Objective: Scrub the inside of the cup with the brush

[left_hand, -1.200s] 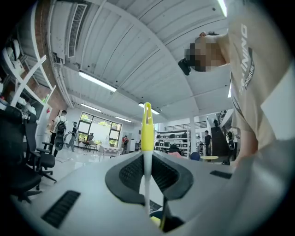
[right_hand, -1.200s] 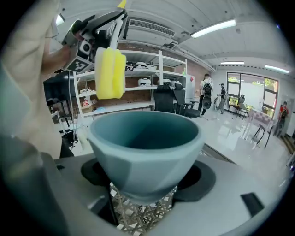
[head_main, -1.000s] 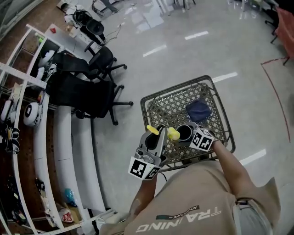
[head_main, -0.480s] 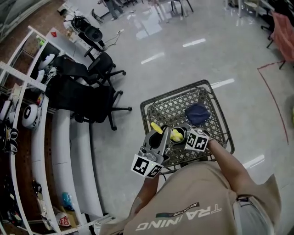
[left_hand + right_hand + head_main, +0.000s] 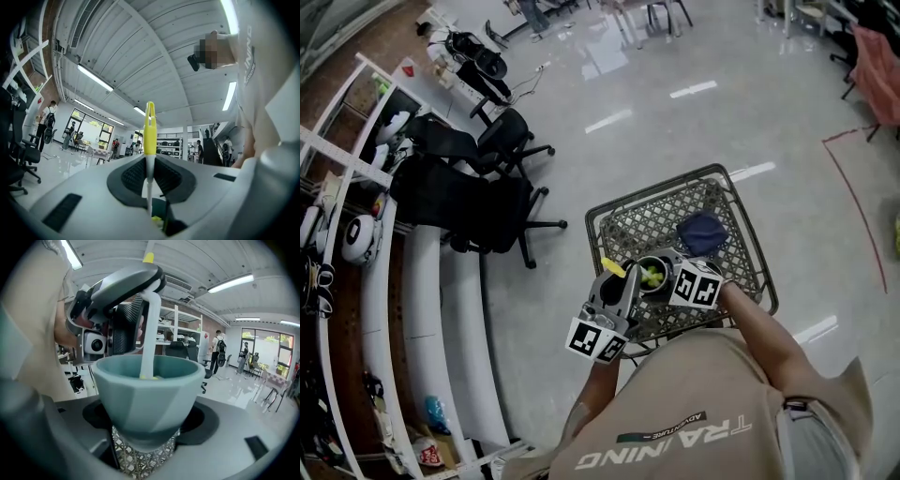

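While the left tongs [image 5: 149,177] clamp one brush [image 5: 149,133], its head sits inside the one cup [image 5: 146,390] gripped by the right tongs [image 5: 146,433].

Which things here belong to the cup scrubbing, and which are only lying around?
In use: cup, held by the right gripper; brush, held by the left gripper, its head inside the cup.
Not in use: blue cloth on the mesh table; office chairs; shelves.
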